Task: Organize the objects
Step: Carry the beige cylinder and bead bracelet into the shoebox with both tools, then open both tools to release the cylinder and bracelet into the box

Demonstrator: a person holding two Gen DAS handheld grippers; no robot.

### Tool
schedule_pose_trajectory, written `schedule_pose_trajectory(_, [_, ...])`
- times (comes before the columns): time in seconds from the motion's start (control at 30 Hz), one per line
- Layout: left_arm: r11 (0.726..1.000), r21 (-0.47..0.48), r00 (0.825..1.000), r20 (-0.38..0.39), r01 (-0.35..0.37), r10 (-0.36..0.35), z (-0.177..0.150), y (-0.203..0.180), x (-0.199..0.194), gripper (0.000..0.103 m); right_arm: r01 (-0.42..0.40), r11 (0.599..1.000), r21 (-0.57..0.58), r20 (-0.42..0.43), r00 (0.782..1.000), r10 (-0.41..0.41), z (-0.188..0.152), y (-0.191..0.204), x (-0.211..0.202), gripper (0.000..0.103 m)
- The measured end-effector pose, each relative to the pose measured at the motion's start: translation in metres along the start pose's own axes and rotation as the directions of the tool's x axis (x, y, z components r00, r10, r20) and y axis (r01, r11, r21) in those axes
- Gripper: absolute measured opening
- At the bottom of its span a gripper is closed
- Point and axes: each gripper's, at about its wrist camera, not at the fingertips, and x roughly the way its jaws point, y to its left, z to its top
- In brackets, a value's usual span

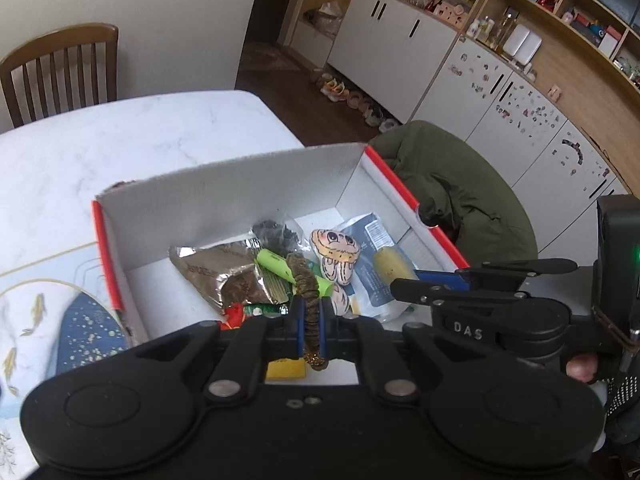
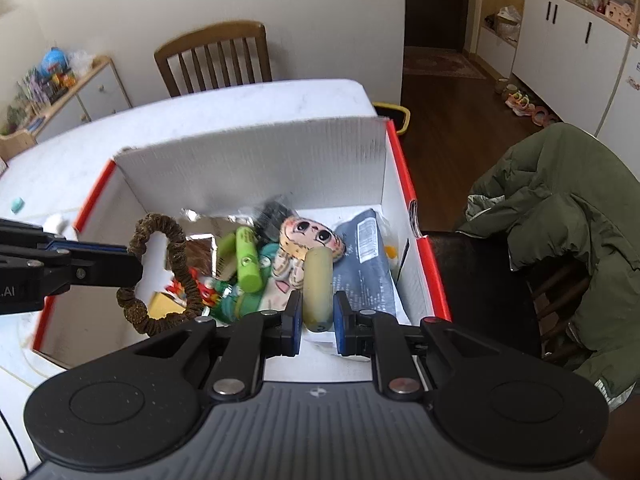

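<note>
An open white cardboard box with a red rim (image 1: 400, 188) (image 2: 256, 160) stands on the marble table. It holds a plush doll (image 1: 336, 252) (image 2: 308, 240), a green tube (image 1: 276, 262) (image 2: 246, 260), a blue packet (image 1: 374, 240) (image 2: 366, 256) and a foil packet (image 1: 212, 268). My left gripper (image 1: 311, 312) (image 2: 132, 268) is shut on a brown scrunchie (image 1: 304, 276) (image 2: 158, 222), which hangs over the box's left half. My right gripper (image 2: 318, 320) (image 1: 396, 284) grips one end of a yellowish cylinder (image 2: 318, 280) (image 1: 390, 262) above the blue packet.
A chair draped with a green jacket (image 1: 460, 196) (image 2: 560, 208) stands right of the box. A wooden chair (image 1: 60, 68) (image 2: 212, 56) is at the table's far side. A fish-pattern mat (image 1: 40, 320) lies left of the box, and a small teal item (image 2: 17, 204) sits on the table.
</note>
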Motion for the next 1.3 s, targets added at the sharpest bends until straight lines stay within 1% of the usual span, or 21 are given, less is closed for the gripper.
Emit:
schedule_pose_trajectory(0.13, [1.000, -0.009, 1.000, -0.022, 0.002, -0.003, 0.001, 0.000, 0.013, 0.004, 0.017, 0.999, -0.031, -0.025, 1.000, -0.017, -0.001, 0.000, 0.015, 0.015])
schedule_pose_trajectory(0.37, [0.998, -0.038, 0.997, -0.061, -0.044, 0.041, 0.003, 0.012, 0.033, 0.004, 0.022, 0.997, -0.074, -0.057, 0.998, -0.027, -0.002, 0.003, 0.034, 0.015])
schedule_pose_trajectory(0.7, [0.993, -0.020, 0.987, -0.116, -0.115, 0.112, 0.002, 0.018, 0.054, 0.005, 0.011, 0.996, -0.088, -0.069, 0.997, -0.017, -0.001, -0.001, 0.041, 0.015])
schedule_pose_trajectory(0.87, [0.991, -0.015, 0.981, -0.147, -0.134, 0.131, 0.001, 0.022, 0.062, 0.006, 0.008, 0.996, -0.094, -0.061, 0.998, -0.014, -0.002, -0.002, 0.040, 0.015])
schedule_pose_trajectory(0.93, [0.990, -0.008, 0.978, -0.156, -0.141, 0.138, 0.000, 0.022, 0.065, 0.009, 0.007, 0.995, -0.095, -0.058, 0.998, -0.012, -0.002, -0.002, 0.038, 0.016])
schedule_pose_trajectory(1.03, [0.988, 0.000, 0.973, -0.174, -0.153, 0.151, 0.001, 0.023, 0.068, 0.009, -0.009, 0.996, -0.090, -0.049, 0.999, 0.004, -0.003, -0.003, 0.034, 0.016])
schedule_pose_trajectory(1.2, [0.986, 0.014, 0.967, -0.195, -0.166, 0.165, -0.001, 0.022, 0.072, 0.016, -0.021, 0.996, -0.083, -0.036, 0.999, 0.018, -0.002, -0.007, 0.027, 0.016])
schedule_pose_trajectory(1.3, [0.985, 0.018, 0.965, -0.200, -0.170, 0.171, -0.002, 0.022, 0.072, 0.024, -0.036, 0.997, -0.071, -0.030, 0.999, 0.034, -0.003, -0.009, 0.022, 0.017])
